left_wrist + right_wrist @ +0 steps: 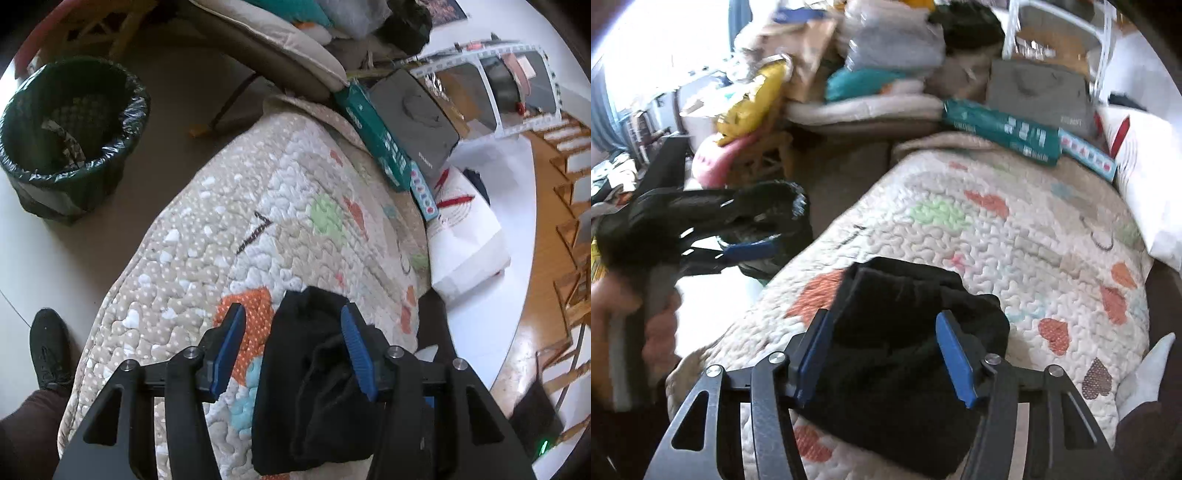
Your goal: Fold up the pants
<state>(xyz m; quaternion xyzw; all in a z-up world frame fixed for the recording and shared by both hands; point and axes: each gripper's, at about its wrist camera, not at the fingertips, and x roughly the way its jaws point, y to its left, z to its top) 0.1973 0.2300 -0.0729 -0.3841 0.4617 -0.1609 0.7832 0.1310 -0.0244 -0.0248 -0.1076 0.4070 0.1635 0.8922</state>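
Observation:
The black pants (pixel 314 387) lie folded into a compact bundle on the quilted heart-pattern blanket (pixel 221 221). They also show in the right wrist view (pixel 897 332) near the blanket's (pixel 1015 240) front edge. My left gripper (pixel 293 350) is open, above the bundle, its right blue pad over the cloth. My right gripper (pixel 882 350) is open, its jaws standing on either side above the bundle and holding nothing. The left gripper also shows in the right wrist view (pixel 746 236), held off to the left of the blanket, blurred.
A black-lined waste bin (pixel 70 136) stands on the floor at left. A teal box (pixel 376 136) and a grey case (pixel 417 118) sit at the blanket's far end, with a white bag (pixel 465 236) at right. Piled cushions and clutter stand behind (pixel 879 55). My shoe (pixel 48 347) is at lower left.

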